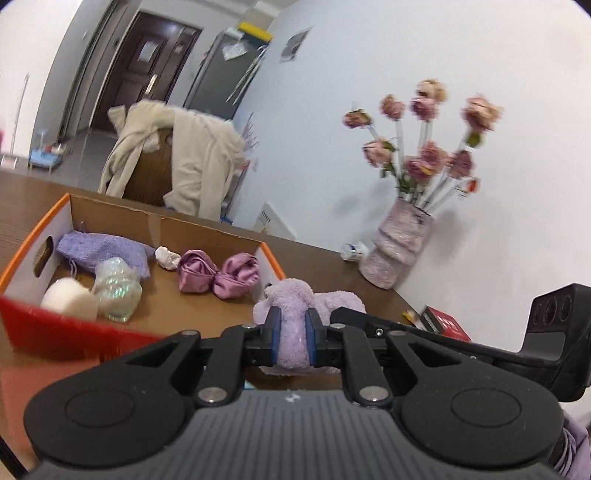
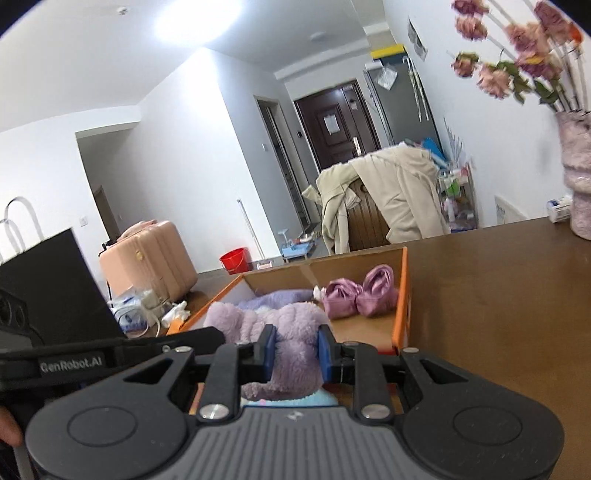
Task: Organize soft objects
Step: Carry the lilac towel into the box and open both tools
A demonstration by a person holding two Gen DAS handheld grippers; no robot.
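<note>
— Two claws engaged? State each.
— Left claw [image 1: 292, 334] and right claw [image 2: 295, 354] both clamp the purple plush toy [image 1: 295, 295], raised at the near edge of the cardboard box [image 1: 147, 218].
— Box contents?
— Satin bow [image 1: 218, 275], lavender towel [image 1: 99, 251], white puff [image 1: 68, 297], on the worktop [image 1: 325, 258].

We note even, bright indoor lighting. A ceiling light [image 2: 195, 16] blows out to white glare in the right wrist view. Motion blur smears the flowers [image 1: 424, 136] and the box's red edge [image 1: 74, 325]. Fisheye distortion bends walls, and corners vignette to black.
</note>
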